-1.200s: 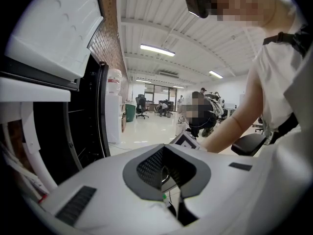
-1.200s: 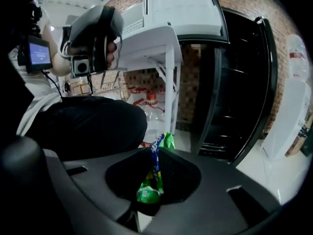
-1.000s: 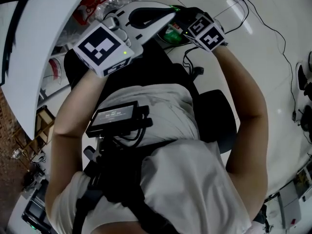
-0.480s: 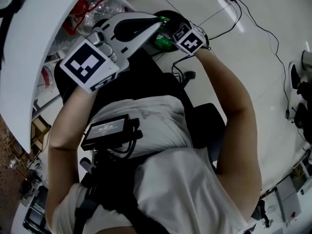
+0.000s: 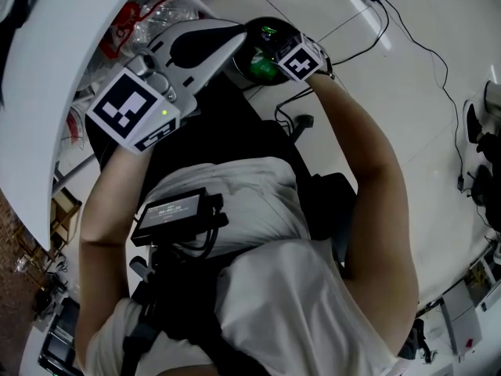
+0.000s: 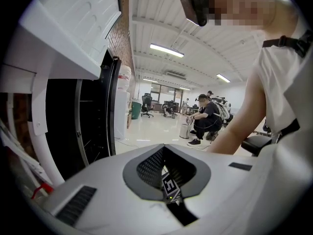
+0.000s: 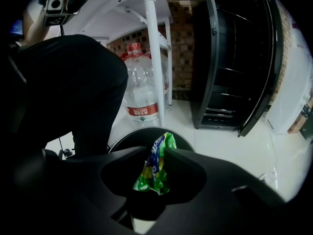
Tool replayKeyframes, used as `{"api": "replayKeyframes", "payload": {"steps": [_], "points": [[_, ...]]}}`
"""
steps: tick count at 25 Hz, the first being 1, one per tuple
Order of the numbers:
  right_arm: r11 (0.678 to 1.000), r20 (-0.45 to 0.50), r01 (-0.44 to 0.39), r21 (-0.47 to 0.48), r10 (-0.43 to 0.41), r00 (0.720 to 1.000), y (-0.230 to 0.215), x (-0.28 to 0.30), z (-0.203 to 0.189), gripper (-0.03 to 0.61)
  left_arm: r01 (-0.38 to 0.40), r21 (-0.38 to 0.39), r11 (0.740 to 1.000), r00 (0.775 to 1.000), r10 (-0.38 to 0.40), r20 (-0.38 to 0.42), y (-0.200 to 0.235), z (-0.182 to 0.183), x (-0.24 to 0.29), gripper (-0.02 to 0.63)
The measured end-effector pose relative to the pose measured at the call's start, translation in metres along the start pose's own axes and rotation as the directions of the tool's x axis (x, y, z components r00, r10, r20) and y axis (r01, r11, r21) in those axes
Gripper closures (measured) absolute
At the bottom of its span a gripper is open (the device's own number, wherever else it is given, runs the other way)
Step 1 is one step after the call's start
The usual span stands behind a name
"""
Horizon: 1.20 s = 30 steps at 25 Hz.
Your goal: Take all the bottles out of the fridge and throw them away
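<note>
My right gripper (image 7: 156, 150) points down over a round black bin (image 7: 172, 132). A crumpled green bottle (image 7: 154, 168) fills the gap between its jaws. The jaws have just been opening, and the bottle still sits wedged between them. In the head view the green bottle (image 5: 262, 66) shows just past the right gripper's marker cube (image 5: 298, 59), above the bin (image 5: 264, 23). My left gripper (image 5: 237, 32) is white, shut and holds nothing; it hangs beside the bin. In its own view the left gripper (image 6: 164, 150) points out across the room.
A big clear water bottle (image 7: 142, 87) with a red cap stands behind the bin by a white rack leg (image 7: 152, 48). A black cabinet (image 7: 234, 62) stands open at the right. Plastic bottles (image 5: 153, 16) lie beside a white panel (image 5: 55, 61). Cables (image 5: 415, 22) cross the floor.
The right gripper has gone down toward the bin with the green bottle, and its marker cube has slid up and left in the head view. The left gripper has hardly moved.
</note>
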State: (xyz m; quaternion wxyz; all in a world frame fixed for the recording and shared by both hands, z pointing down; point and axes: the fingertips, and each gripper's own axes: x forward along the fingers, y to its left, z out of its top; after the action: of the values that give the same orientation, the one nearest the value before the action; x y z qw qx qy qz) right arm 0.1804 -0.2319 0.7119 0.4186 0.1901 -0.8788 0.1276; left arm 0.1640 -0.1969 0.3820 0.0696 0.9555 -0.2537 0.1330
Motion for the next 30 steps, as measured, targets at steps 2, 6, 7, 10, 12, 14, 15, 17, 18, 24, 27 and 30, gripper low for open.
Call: {"api": "replayKeyframes", "payload": {"steps": [2, 6, 7, 10, 12, 14, 15, 17, 18, 24, 27, 30], "points": [[0.999, -0.022, 0.001, -0.032, -0.001, 1.0, 0.002, 0.002, -0.007, 0.393, 0.002, 0.0, 1.0, 1.0, -0.002, 0.0, 0.0, 0.0, 0.0, 0.601], [0.999, 0.004, 0.02, -0.034, -0.02, 1.0, 0.0, -0.007, -0.003, 0.394, 0.005, 0.004, 1.0, 1.0, -0.005, -0.002, -0.002, 0.001, 0.001, 0.601], [1.0, 0.018, 0.018, -0.016, -0.018, 1.0, 0.0, -0.011, 0.0, 0.394, 0.005, -0.001, 1.0, 1.0, -0.005, -0.003, -0.002, 0.001, 0.001, 0.601], [0.999, 0.063, -0.003, 0.038, 0.0, 0.998, 0.0, -0.021, 0.008, 0.394, 0.003, -0.02, 1.0, 1.0, -0.004, -0.008, -0.004, 0.002, 0.001, 0.601], [0.998, 0.089, -0.004, 0.066, -0.002, 0.996, -0.004, -0.026, 0.01, 0.394, 0.001, -0.011, 1.0, 1.0, -0.001, 0.001, -0.003, 0.002, 0.0, 0.601], [0.996, 0.109, -0.008, 0.086, -0.002, 0.994, -0.005, -0.031, 0.012, 0.42, -0.002, -0.002, 1.0, 1.0, 0.002, 0.009, -0.001, 0.0, -0.001, 0.601], [0.996, 0.116, -0.008, 0.088, -0.002, 0.993, -0.005, -0.033, 0.013, 0.448, -0.002, -0.002, 1.0, 1.0, 0.002, 0.011, -0.001, -0.001, -0.001, 0.601], [0.997, 0.135, 0.012, 0.081, -0.023, 0.991, -0.008, -0.039, 0.015, 0.512, -0.004, -0.002, 1.0, 1.0, 0.004, 0.017, -0.001, 0.0, -0.002, 0.601], [0.996, 0.153, 0.027, 0.081, -0.039, 0.987, -0.011, -0.043, 0.019, 0.527, -0.005, -0.001, 1.0, 1.0, 0.005, 0.02, -0.001, 0.001, -0.003, 0.601], [0.991, 0.357, 0.034, 0.132, -0.08, 0.931, -0.024, -0.107, 0.074, 0.574, -0.013, 0.012, 1.0, 0.999, 0.013, 0.045, -0.002, 0.012, -0.009, 0.601], [0.993, 0.505, 0.045, 0.111, -0.095, 0.858, -0.023, -0.164, 0.122, 0.575, -0.003, 0.018, 1.0, 0.998, 0.002, 0.061, -0.007, 0.021, -0.013, 0.601], [0.996, 0.65, 0.048, 0.081, -0.089, 0.754, -0.014, -0.225, 0.18, 0.575, 0.009, 0.018, 1.0, 0.997, -0.01, 0.082, -0.011, 0.029, -0.023, 0.601]]}}
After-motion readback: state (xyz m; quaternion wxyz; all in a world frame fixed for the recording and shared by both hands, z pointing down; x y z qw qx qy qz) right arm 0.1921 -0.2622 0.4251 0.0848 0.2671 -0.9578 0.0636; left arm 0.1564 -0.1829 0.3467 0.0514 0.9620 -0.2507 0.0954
